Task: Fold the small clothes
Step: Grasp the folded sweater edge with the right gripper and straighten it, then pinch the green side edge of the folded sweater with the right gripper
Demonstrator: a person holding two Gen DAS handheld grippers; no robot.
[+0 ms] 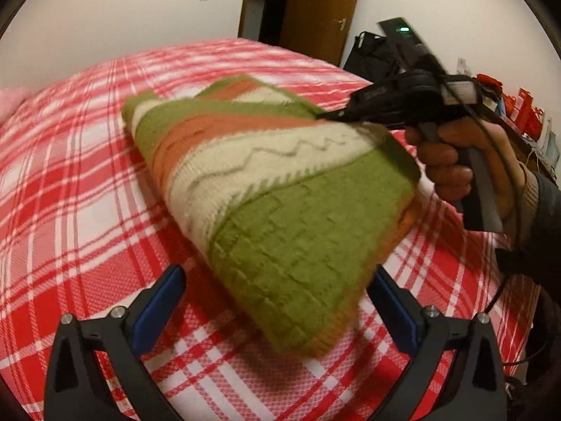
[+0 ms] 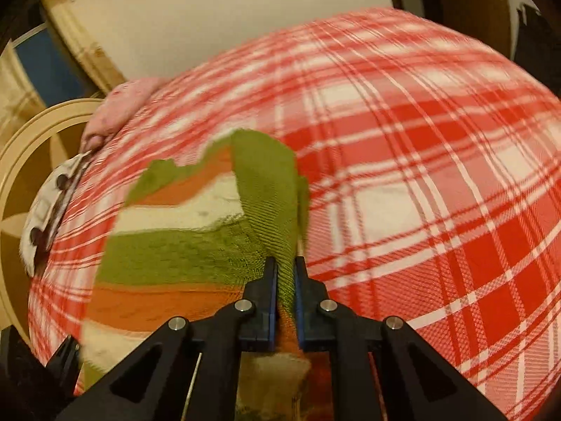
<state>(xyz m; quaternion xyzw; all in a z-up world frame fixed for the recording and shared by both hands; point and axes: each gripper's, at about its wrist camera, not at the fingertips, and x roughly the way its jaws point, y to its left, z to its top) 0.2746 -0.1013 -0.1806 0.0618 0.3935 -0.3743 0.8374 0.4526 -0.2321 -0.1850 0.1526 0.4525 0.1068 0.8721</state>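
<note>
A: Left gripper (image 1: 277, 301)?

B: Jaws stood wide apart, low over the red plaid bedspread (image 1: 70, 182); the near edge of the knit garment (image 1: 280, 193) hung between the blue pads (image 1: 157, 308), no contact visible.

A: Garment position?

B: Green, orange and cream stripes, partly lifted off the bed, middle of view.

A: Right gripper (image 2: 284, 273)?

B: Pinched tight on a green fold of the garment; person's hand (image 1: 459, 161) gripped its handle.
</note>
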